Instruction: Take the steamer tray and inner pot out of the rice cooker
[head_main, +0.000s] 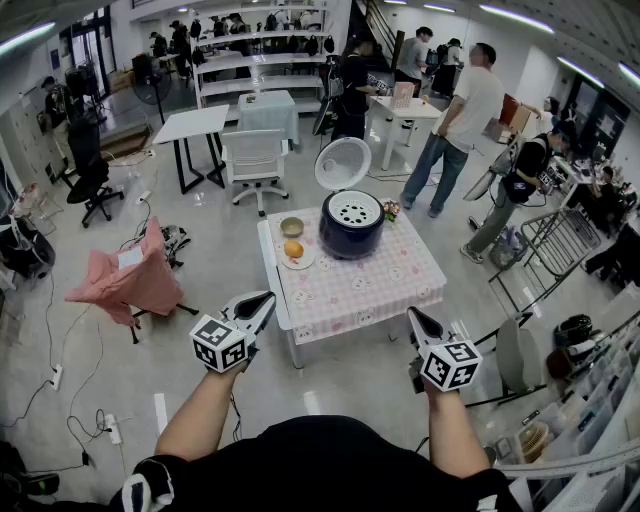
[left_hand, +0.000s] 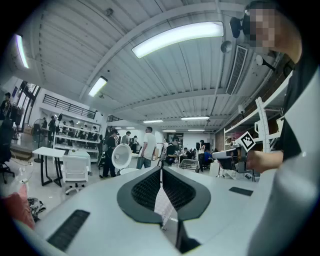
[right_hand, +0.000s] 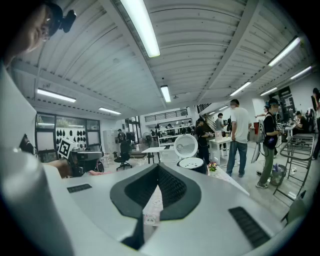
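Head view, contents by size: table (head_main: 352, 292) with pink patterned cloth. Rice cooker (head_main: 351, 236), dark blue and round, stands at the table's far middle, its white lid (head_main: 342, 163) raised upright behind. Steamer tray (head_main: 355, 210), white and perforated, sits in the cooker's mouth; the inner pot beneath cannot be seen. Plate (head_main: 300, 263) with an orange (head_main: 293, 248) lies just left of the cooker.

Left gripper (head_main: 266, 298): forearm extended, at the table's near left corner, jaws together, empty. Right gripper (head_main: 413, 316): at the near right corner, jaws closed on nothing.
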